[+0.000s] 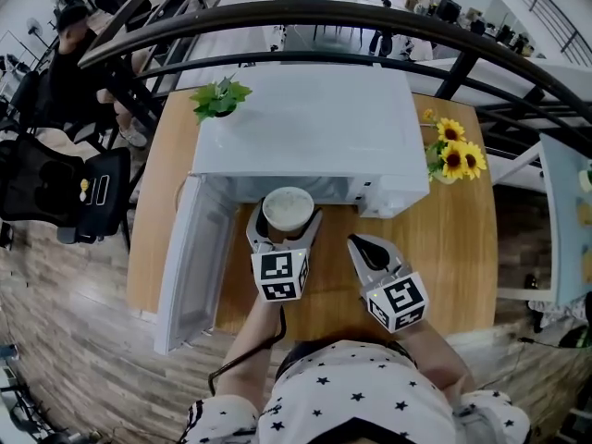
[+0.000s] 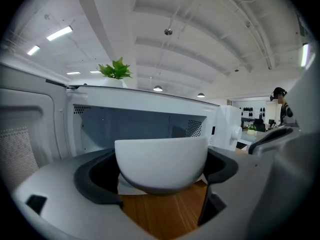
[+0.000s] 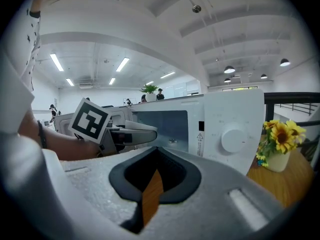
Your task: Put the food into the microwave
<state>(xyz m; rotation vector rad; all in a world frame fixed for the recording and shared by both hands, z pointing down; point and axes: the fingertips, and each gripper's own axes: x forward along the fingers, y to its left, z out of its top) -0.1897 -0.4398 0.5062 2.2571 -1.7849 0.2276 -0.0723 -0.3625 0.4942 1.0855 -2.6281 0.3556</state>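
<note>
Plainly, we are at the carrying-in step. The wooden tabletop [image 1: 462, 248] bears the white microwave [image 1: 305, 128], whose door [image 1: 190, 257] hangs swung wide open to our left, so the cavity [image 2: 145, 126] stands exposed and looks empty in the left gripper view. A potted plant [image 1: 220, 98] sits on top of the oven at its left rear corner, and sunflowers [image 1: 453, 155] stand on the tabletop just beside its right wall, both out of the path. The white bowl [image 1: 288, 209], with a pale filling that we take to be the food, is just in front of the opening, not yet past the sill. The left hand-held gripper [image 1: 285, 225] is clenched on it, one dark pad on each side of the rounded wall. We cannot tell whether the bowl's base touches the wood or hangs just above it. The right hand-held gripper [image 1: 365, 248] waits near it to the right, its jaws drawn together on nothing, with only a sliver of wood showing between them. Next, we judge, the bowl must go straight forward and level over the sill onto the cavity floor, kept upright so nothing spills. The left jaws then let go and back out, and the door wants closing, a job the idle right one could take.
</note>
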